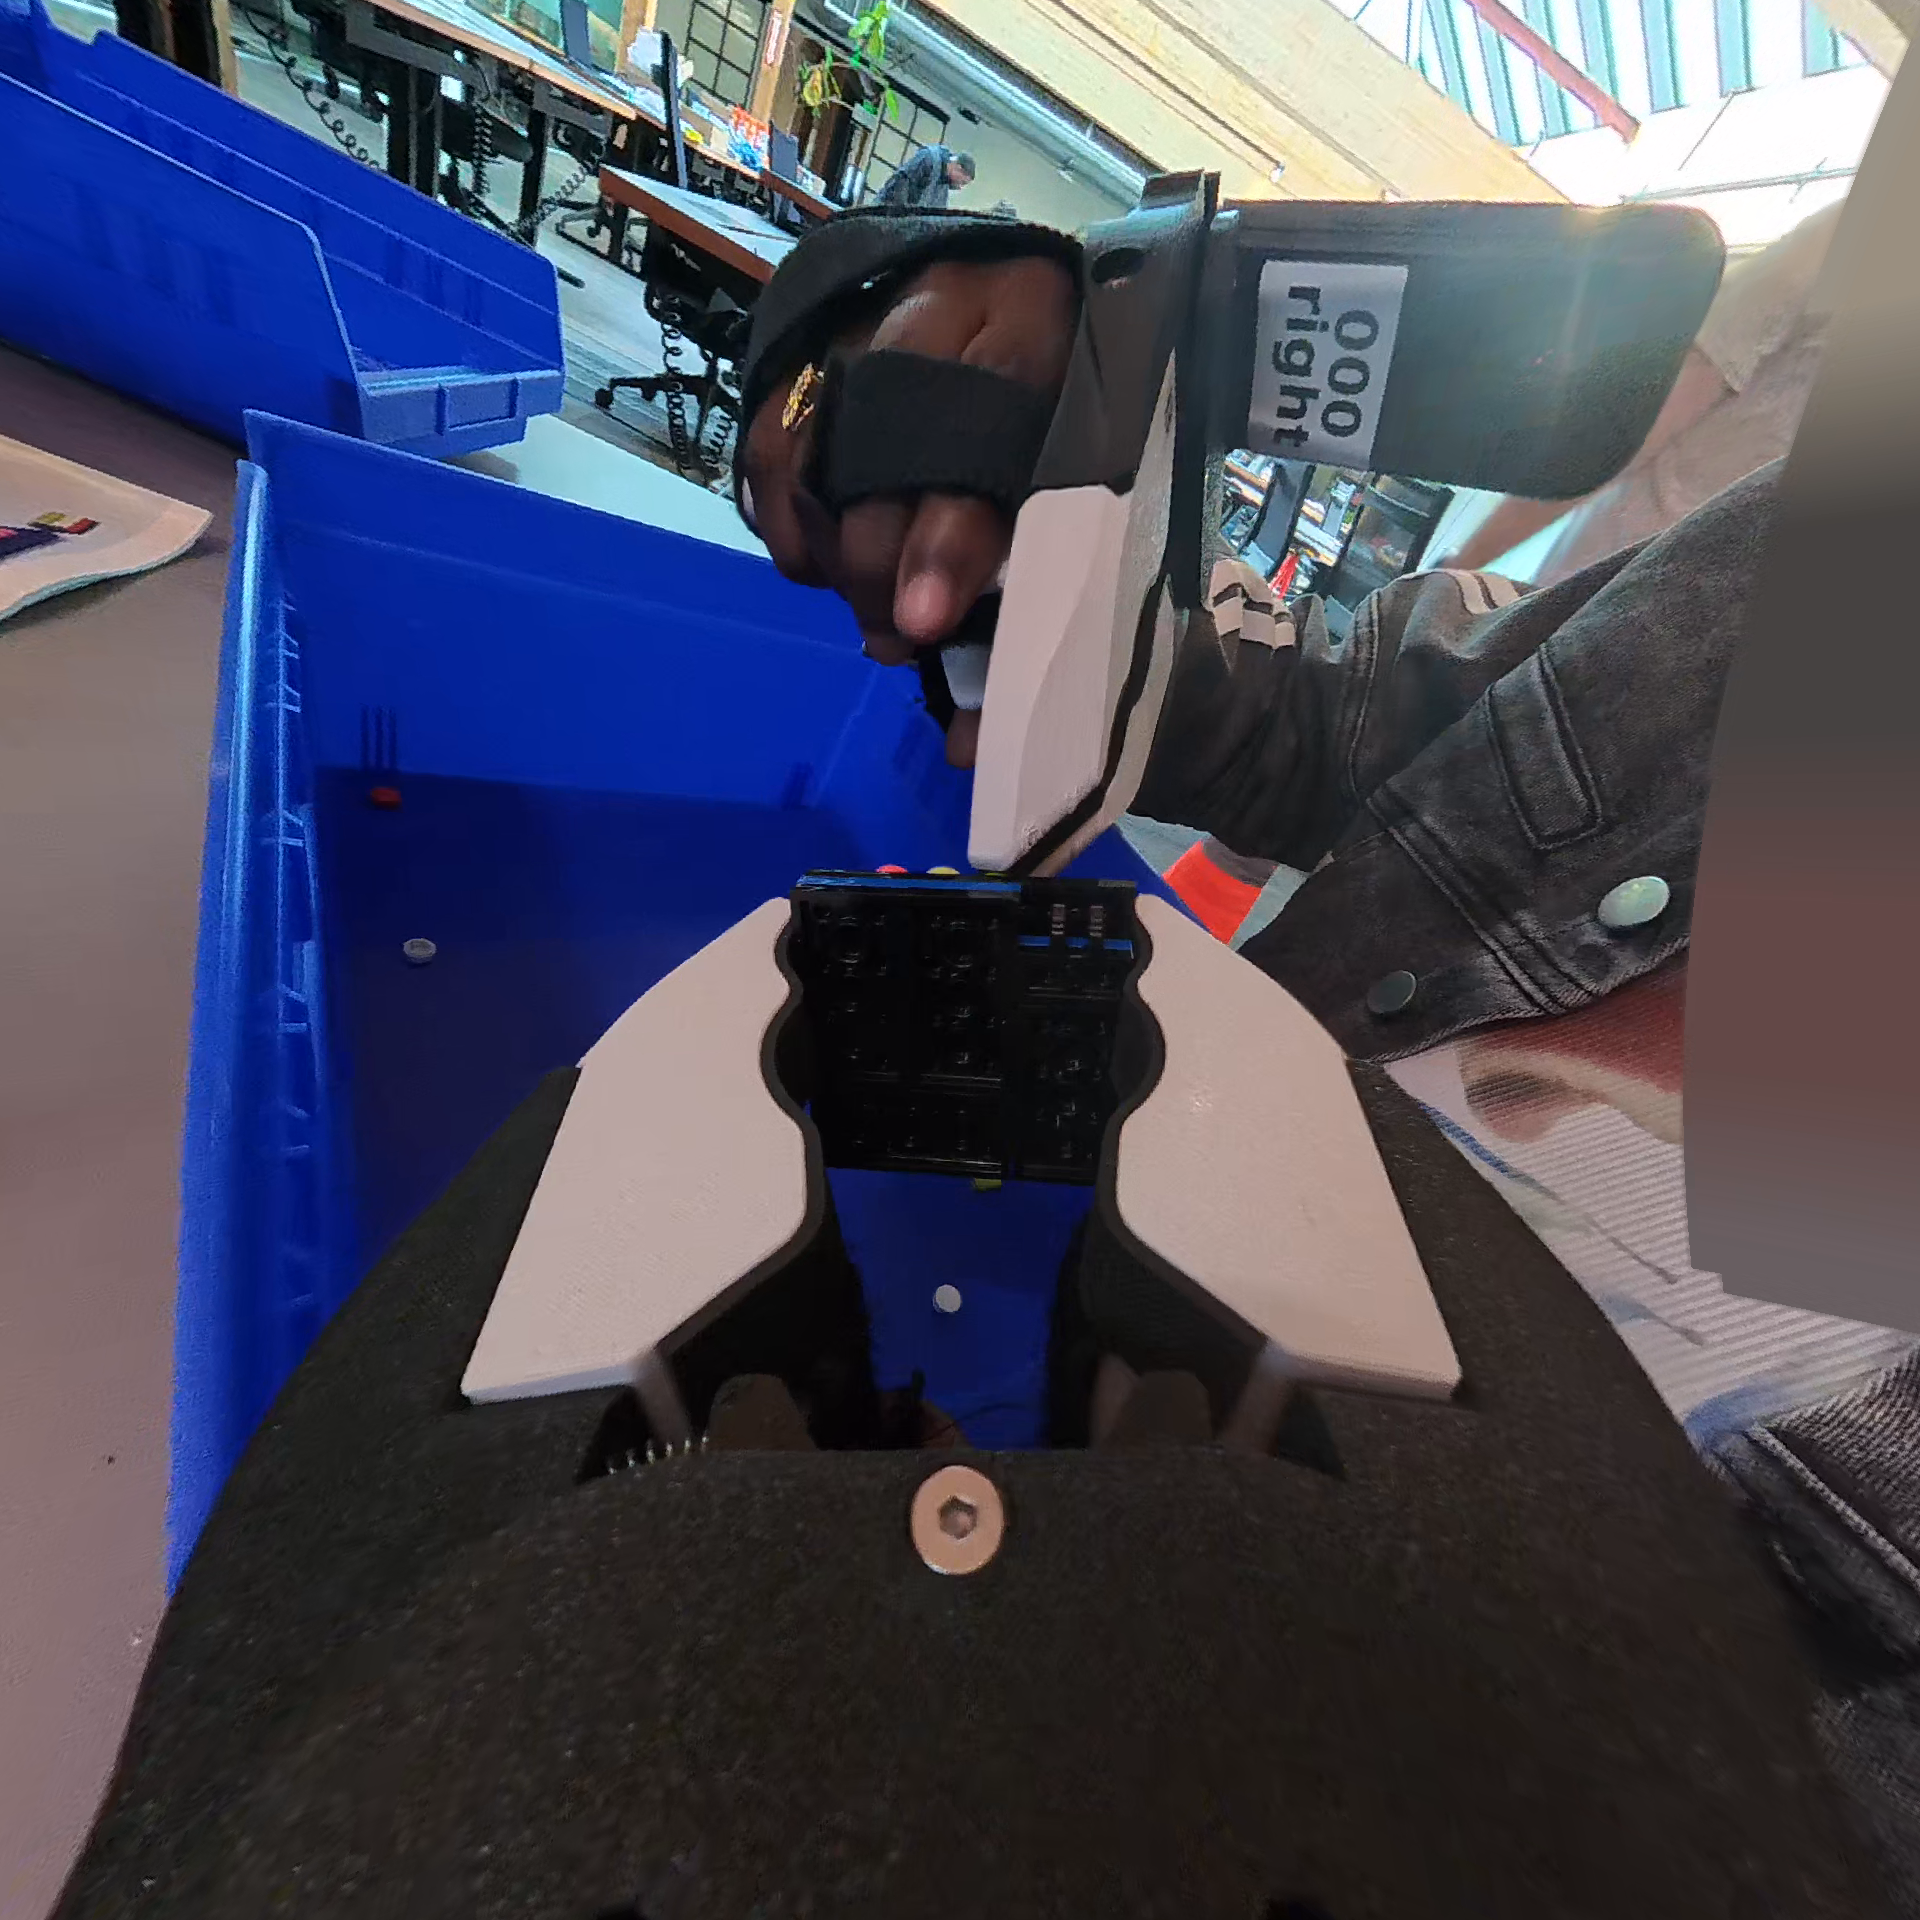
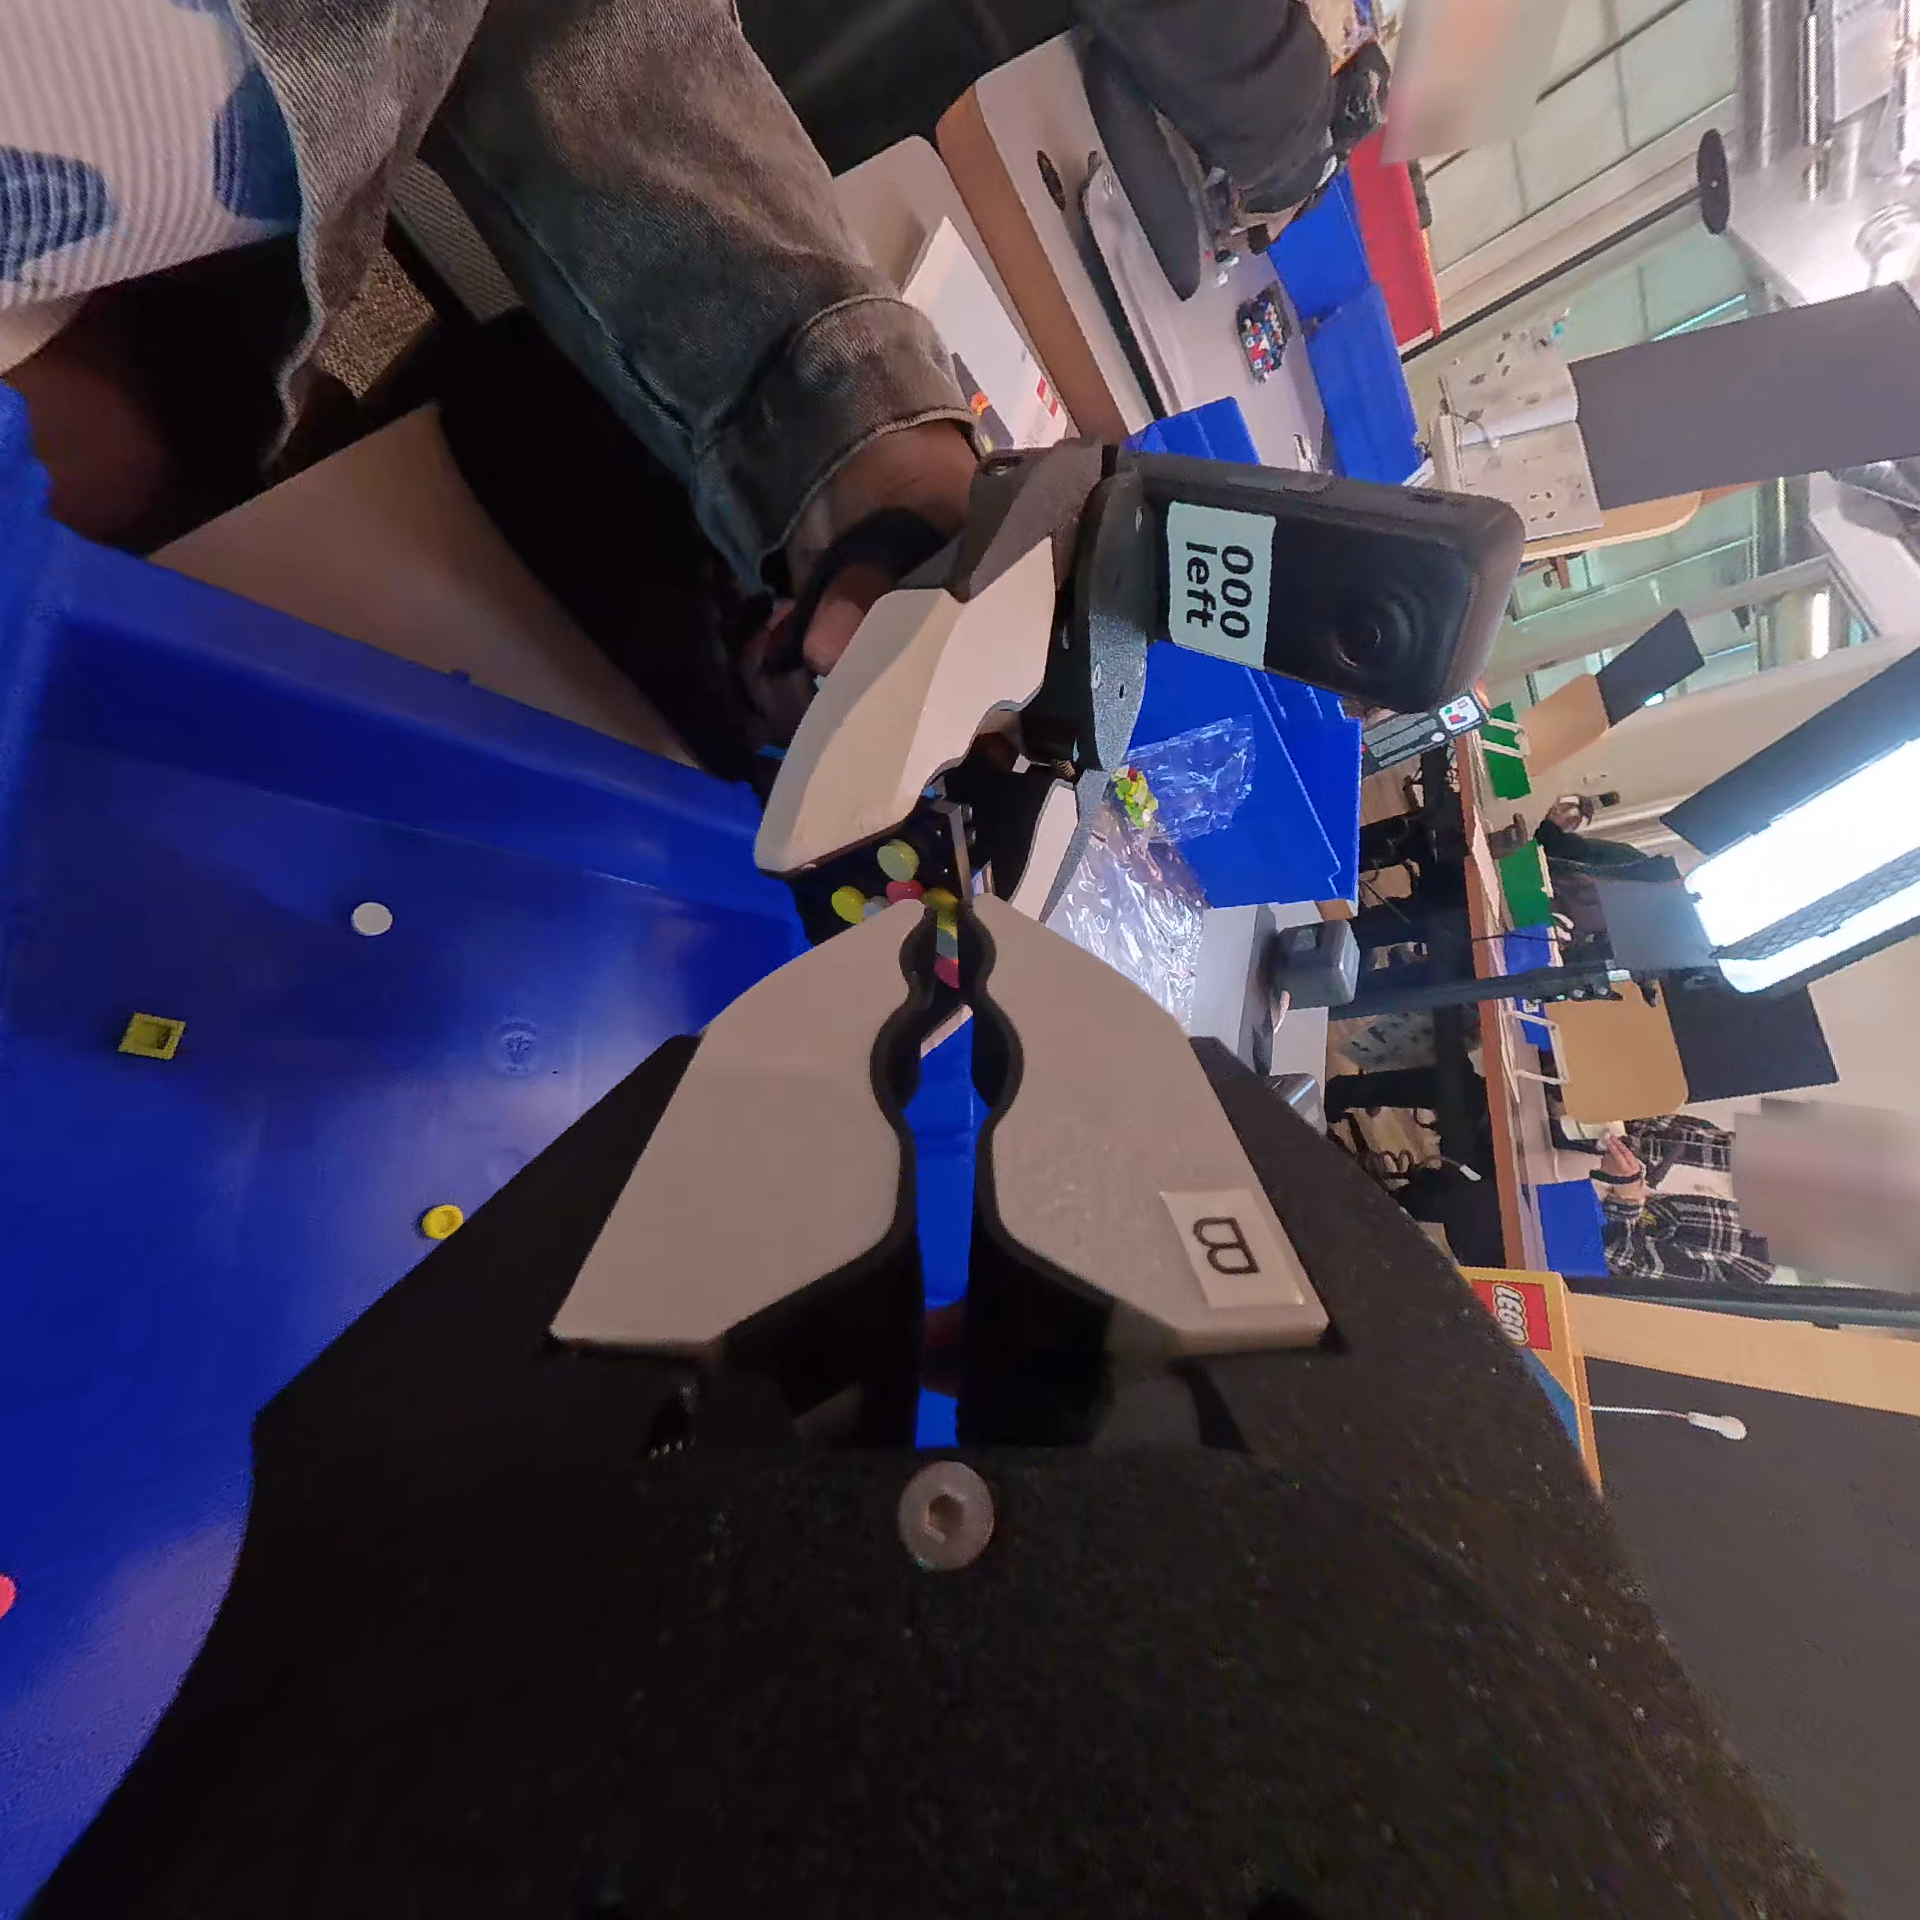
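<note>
My left gripper (image 1: pixel 961 925) is shut on a black studded plate (image 1: pixel 956 1039) and holds it by its two side edges above the floor of a blue bin (image 1: pixel 520 675). The plate's underside faces the left wrist camera. My right gripper (image 1: pixel 1003 862) comes down from above onto the plate's top edge. In the right wrist view, my right gripper (image 2: pixel 954 920) is pinched shut on the thin edge of the plate (image 2: pixel 964 862), next to small yellow and red round pieces (image 2: pixel 896 860) stuck on its face. The left gripper (image 2: pixel 914 868) shows just beyond.
Loose small pieces lie on the bin floor (image 2: pixel 312 727): a white round one (image 2: pixel 371 918), a yellow square (image 2: pixel 152 1035), a yellow round one (image 2: pixel 442 1222), a red one (image 1: pixel 384 797). More blue bins (image 1: pixel 260 260) stand behind. A clear plastic bag (image 2: pixel 1174 790) lies past the bin. Both grippers' tips are close together, under 4 cm apart. From either gripper's tips it is about 15 cm to the yellow square (image 2: pixel 152 1035).
</note>
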`<act>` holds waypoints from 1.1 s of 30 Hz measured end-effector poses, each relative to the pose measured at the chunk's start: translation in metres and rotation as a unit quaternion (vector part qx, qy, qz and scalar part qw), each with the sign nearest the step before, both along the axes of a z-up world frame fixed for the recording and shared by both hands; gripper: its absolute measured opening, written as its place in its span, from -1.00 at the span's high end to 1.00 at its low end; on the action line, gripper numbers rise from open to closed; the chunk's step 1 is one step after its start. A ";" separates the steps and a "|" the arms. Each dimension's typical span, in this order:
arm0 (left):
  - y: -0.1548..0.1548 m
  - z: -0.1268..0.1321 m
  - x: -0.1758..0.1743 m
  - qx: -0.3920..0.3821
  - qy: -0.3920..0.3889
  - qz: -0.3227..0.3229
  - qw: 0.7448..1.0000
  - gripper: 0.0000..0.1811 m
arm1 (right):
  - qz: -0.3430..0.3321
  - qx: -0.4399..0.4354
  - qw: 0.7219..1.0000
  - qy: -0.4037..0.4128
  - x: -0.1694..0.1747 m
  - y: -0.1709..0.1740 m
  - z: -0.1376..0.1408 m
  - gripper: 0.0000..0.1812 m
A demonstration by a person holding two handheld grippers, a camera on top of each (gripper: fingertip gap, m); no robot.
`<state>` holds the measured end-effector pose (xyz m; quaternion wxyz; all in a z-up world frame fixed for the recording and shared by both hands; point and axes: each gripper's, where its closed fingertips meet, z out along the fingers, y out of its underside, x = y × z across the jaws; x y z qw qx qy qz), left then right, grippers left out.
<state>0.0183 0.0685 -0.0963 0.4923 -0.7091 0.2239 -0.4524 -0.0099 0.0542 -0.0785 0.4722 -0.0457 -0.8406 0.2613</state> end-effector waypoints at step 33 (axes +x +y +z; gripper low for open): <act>-0.014 0.062 -0.027 0.083 -0.216 -0.002 0.973 0.39 | -0.036 -0.089 0.994 0.050 -0.001 0.007 0.044 0.86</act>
